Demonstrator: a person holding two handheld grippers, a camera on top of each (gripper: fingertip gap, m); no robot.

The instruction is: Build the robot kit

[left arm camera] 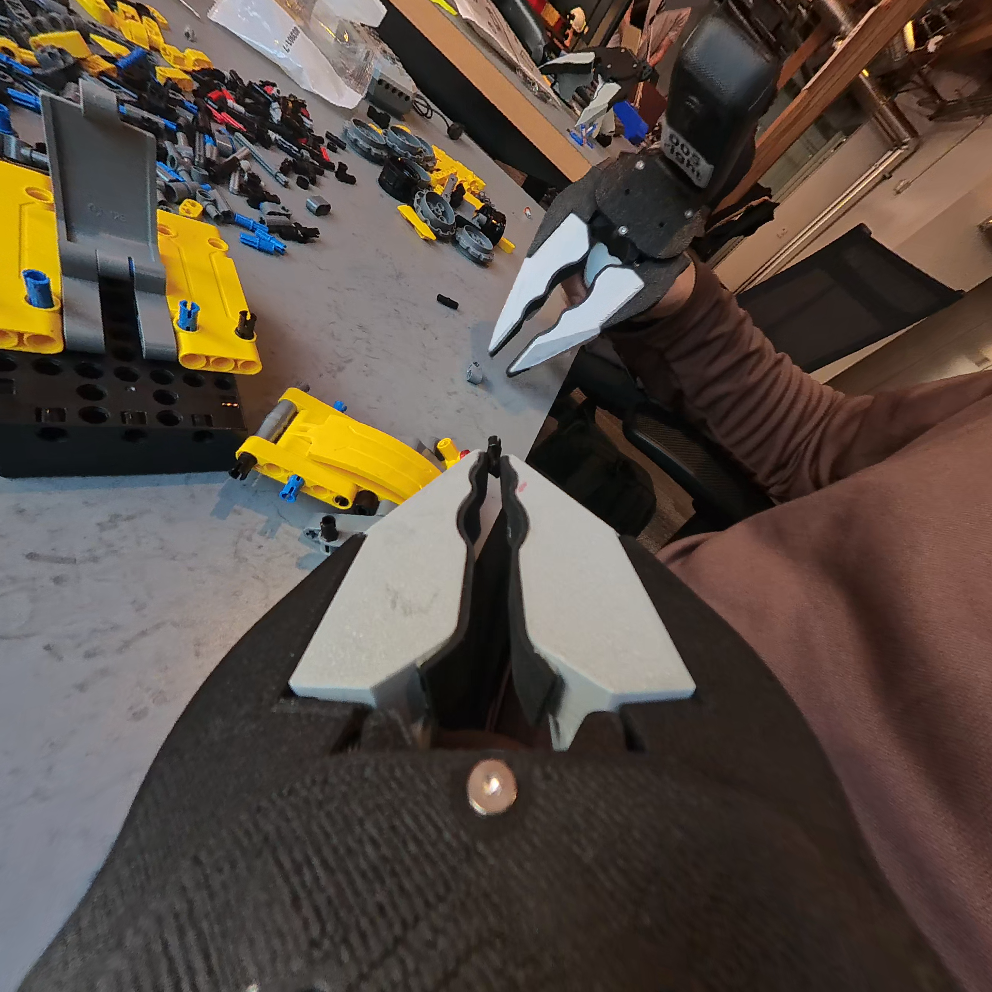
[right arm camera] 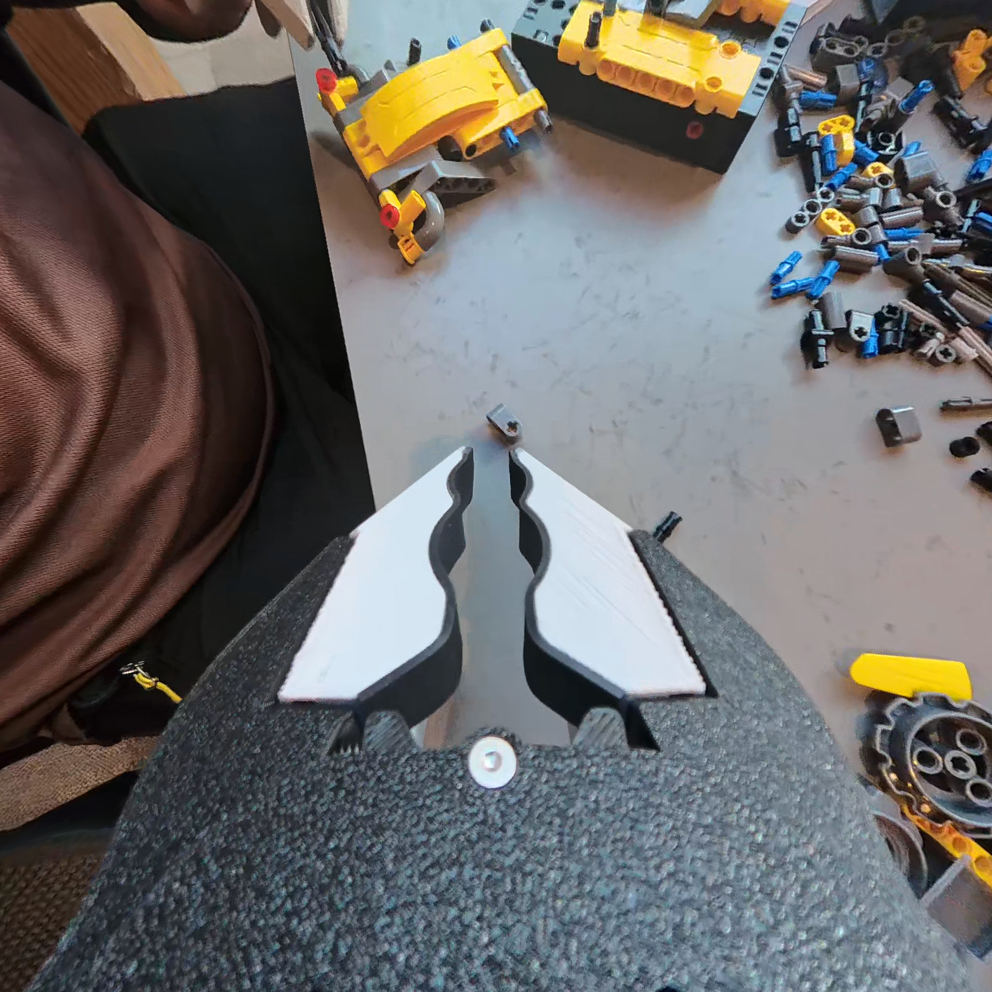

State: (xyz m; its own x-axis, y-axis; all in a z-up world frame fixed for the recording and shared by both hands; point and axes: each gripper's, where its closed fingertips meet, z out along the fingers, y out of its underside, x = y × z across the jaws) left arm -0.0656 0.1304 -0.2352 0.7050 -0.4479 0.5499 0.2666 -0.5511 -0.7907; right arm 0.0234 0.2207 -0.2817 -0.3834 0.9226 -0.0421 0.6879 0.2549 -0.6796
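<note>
I hold my left gripper (left arm camera: pixel 494 460) near the table edge. Its fingers are almost closed and they pinch one small black pin (left arm camera: pixel 493 449) at the very tips. I think I grip it so far forward so that most of the pin stays free.

My right gripper (right arm camera: pixel 491 455) hangs just above the grey table (right arm camera: pixel 590 333). Its fingers stand a little apart and hold nothing. Just in front of the tips lies one small grey connector (right arm camera: pixel 505 425), not touched.

Beyond it, close to the table edge, stands one yellow curved assembly (right arm camera: pixel 429 123). I see on it two red caps and at least two blue pins. Beside it is one black block (right arm camera: pixel 644 107) with yellow panels on top. In the left wrist view I count two such panels, with a grey bracket (left arm camera: pixel 104 177) between them.

At the right lies a loose pile of parts (right arm camera: pixel 885 225), too many to count. One single dark grey piece (right arm camera: pixel 897 426) lies apart from the pile, and one toothed wheel (right arm camera: pixel 945 757) is near my right gripper.
</note>
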